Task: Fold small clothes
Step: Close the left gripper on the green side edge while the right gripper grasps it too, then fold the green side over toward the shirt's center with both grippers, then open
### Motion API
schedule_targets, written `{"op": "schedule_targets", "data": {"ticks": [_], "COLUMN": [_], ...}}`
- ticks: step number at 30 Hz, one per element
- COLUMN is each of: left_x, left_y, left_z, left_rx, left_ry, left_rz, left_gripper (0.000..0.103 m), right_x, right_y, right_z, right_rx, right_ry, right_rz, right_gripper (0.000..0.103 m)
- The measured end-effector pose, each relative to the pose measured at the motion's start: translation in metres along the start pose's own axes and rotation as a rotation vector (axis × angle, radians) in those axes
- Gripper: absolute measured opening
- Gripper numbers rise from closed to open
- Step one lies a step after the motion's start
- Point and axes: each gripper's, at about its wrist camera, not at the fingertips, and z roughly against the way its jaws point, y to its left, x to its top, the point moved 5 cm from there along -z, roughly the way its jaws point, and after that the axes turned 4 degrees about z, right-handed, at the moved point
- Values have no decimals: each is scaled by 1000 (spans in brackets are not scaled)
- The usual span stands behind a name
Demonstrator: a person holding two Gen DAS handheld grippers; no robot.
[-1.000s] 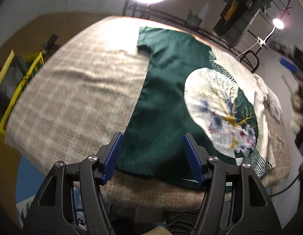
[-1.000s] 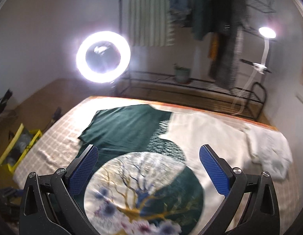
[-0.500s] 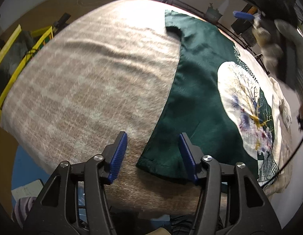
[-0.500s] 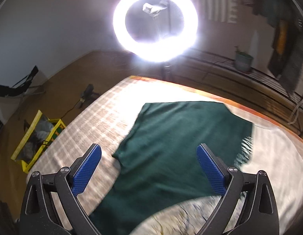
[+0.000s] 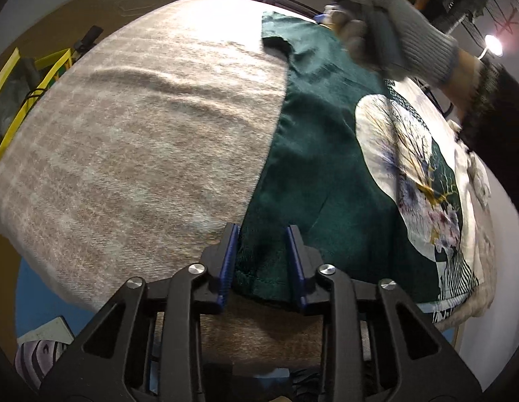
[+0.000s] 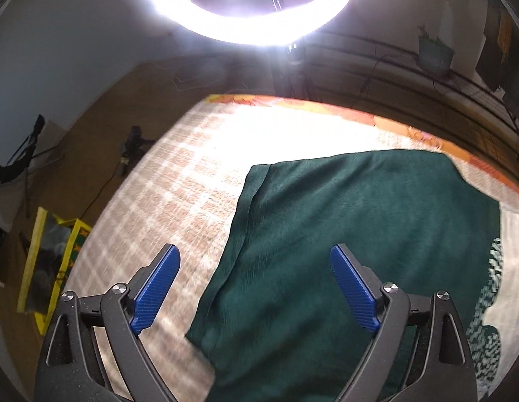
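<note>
A dark green T-shirt (image 5: 319,154) with a round white tree print (image 5: 410,167) lies flat on a beige checked blanket (image 5: 142,134). My left gripper (image 5: 262,259) is down at the shirt's near hem corner. Its jaws are closing, the green fabric lies between the pads, and a gap still shows. My right gripper (image 6: 254,288) hangs above the far sleeve and shoulder of the shirt (image 6: 360,217). Its jaws stand wide and are closing slightly, with nothing pressed between them. In the left wrist view the gloved hand (image 5: 393,30) that carries it reaches over the shirt's top.
The blanket (image 6: 199,174) covers a table whose orange far edge (image 6: 326,107) shows. A yellow crate (image 6: 48,261) stands on the floor to the left. A bright ring light (image 6: 249,16) and a rack stand behind. White clothes (image 5: 480,181) lie at the right edge.
My left gripper sank onto the hem corner and its jaws narrowed around the fabric. My right gripper swept left and down from over the print to the sleeve side; its gloved hand entered the left view.
</note>
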Motion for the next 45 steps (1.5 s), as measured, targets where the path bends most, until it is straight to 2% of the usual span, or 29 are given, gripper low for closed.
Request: {"op": "schedule_targets", "data": {"ticks": [2,5,10,13,14,15,16,17,18,20,22,27,36,40,45], "left_x": [-1,0,-1,0,0,1,2,3,4,5,7,8,-1,-10,-25], "left_y": [-3,-2,-6,-11,-12,-14,-14,-14,-14,-17,-19,-32,-87,-114,-156], "left_z": [-2,-4,-4,1,3,5,7,9,11,17,22,37,52,52,42], "left_rx": [-10,-26,-92,-123,-128,-132,-136,-141,-145,-150,-149,-143,-168,-191,-231], "left_ry": [3,-7,5,2,0,-4,-7,-11,-14,-24,-35,-68,-91,-76,-35], "left_rz": [-10,10,32,28,26,25,25,25,25,15,3,-50,-168,-222,-288], "left_gripper": [17,8,3,1,1,1,1,1,0,0,0,0,0,0,0], "right_x": [0,0,-1,2,3,4,4,4,5,6,8,11,-4,-19,-46], "right_y": [3,6,8,13,14,15,15,16,15,7,-2,-39,-105,-143,-200], "right_z": [-11,-26,-46,-50,-51,-51,-50,-49,-48,-43,-37,0,65,91,109], "right_rx": [-9,-27,-66,-110,-137,-163,-183,-170,-166,-150,-108,0,117,137,91], "right_ry": [27,64,126,132,133,132,128,124,121,129,123,27,-105,-139,-144], "right_rz": [7,20,47,101,122,142,169,179,185,166,117,-21,-184,-252,-314], "right_gripper": [85,83,82,81,75,64,59,47,29,4,4,3,3,3,3]}}
